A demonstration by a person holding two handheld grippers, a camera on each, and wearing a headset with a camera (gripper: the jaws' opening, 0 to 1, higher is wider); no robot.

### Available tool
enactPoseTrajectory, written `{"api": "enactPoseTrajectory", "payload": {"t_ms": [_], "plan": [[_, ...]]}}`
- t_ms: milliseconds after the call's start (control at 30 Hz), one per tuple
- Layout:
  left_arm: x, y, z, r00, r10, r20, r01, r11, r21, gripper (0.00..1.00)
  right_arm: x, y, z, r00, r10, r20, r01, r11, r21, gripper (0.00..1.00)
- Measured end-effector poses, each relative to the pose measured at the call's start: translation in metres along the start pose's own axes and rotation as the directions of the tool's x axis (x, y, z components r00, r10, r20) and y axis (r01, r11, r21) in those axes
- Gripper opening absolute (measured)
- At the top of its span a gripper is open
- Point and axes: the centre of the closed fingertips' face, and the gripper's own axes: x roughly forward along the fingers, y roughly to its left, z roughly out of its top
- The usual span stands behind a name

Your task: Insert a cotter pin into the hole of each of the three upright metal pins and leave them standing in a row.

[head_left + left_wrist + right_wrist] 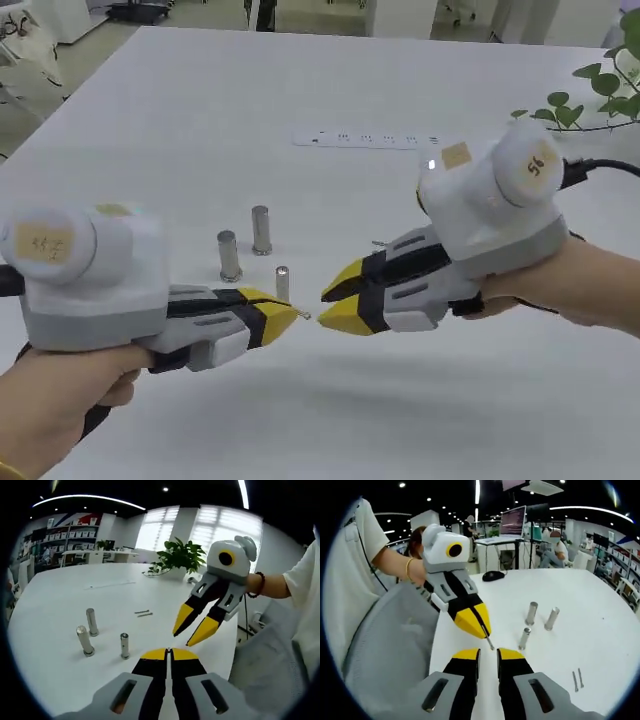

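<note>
the left tool [290, 312] is clamped shut on a thin cotter pin [490, 642], whose bare end sticks out past its yellow tips. the right tool [322, 306] faces it tip to tip with its jaws parted; in the right gripper view the cotter pin points down into the gap between those parted jaws, and whether it touches either one cannot be told. just beyond the two tools' tips the short metal pin [282, 283] stands upright on the white surface [200, 100], with the two taller metal pins [228, 256] [260, 230] upright a little further out, apart from each other. two spare cotter pins [142, 613] lie flat side by side beyond the right tool. a power strip [365, 139] lies well past the metal pins, and a plant [600, 95] sits out beyond the right tool.
</note>
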Motion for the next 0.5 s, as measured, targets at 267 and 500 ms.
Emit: {"api": "enactPoseTrajectory", "payload": {"t_ms": [267, 500], "plan": [[-0.002, -0.015, -0.001, 0.9968, -0.079, -0.013, 0.08, 0.994, 0.079, 0.0, -0.001, 0.015, -0.004, 0.9958, 0.086, 0.031, -0.086, 0.996, 0.012, 0.16], [-0.003, -0.031, 0.002, 0.9873, -0.159, -0.002, 0.157, 0.978, 0.137, 0.0, -0.002, 0.026, -0.009, 0.9882, 0.149, 0.036, -0.149, 0.989, 0.006, 0.16]]}}
